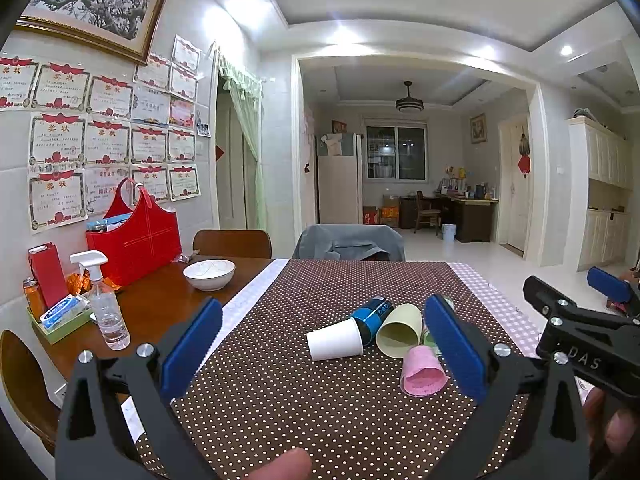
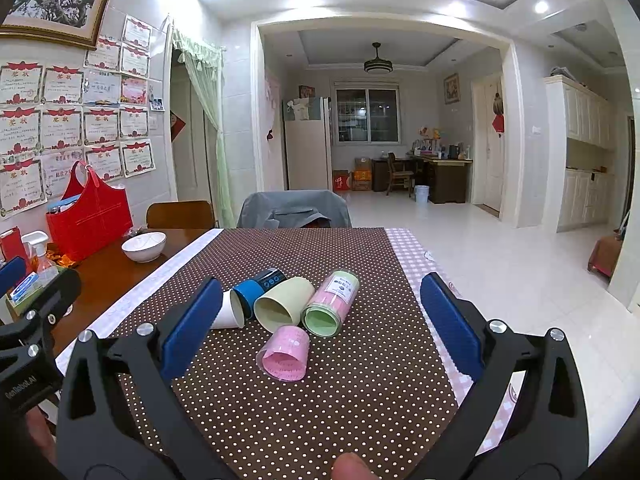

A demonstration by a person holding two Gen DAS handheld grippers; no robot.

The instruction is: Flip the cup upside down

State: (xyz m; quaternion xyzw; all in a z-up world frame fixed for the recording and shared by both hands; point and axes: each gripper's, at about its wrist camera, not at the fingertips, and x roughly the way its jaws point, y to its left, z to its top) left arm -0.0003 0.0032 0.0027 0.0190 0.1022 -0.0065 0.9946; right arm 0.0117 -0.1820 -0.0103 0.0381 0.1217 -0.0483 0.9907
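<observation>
Several cups lie on their sides in a cluster on the brown dotted cloth point(image 1: 280, 392). In the left wrist view: a white paper cup point(image 1: 335, 339), a blue and black cup point(image 1: 372, 313), a pale yellow cup point(image 1: 400, 331) and a pink cup point(image 1: 423, 372). The right wrist view shows the white cup point(image 2: 229, 311), blue cup point(image 2: 258, 285), yellow cup point(image 2: 283, 303), pink cup point(image 2: 285, 354) and a green and pink cup point(image 2: 332, 305). My left gripper point(image 1: 320, 344) is open and empty, short of the cups. My right gripper point(image 2: 320, 320) is open and empty, also short of them.
A white bowl point(image 1: 209, 274), a spray bottle point(image 1: 105, 304), a red bag point(image 1: 134, 236) and a green tray of small items point(image 1: 60, 320) stand on the wooden table at the left. Chairs point(image 1: 232, 243) stand at the far edge. The table's right edge drops to the tiled floor point(image 2: 500, 260).
</observation>
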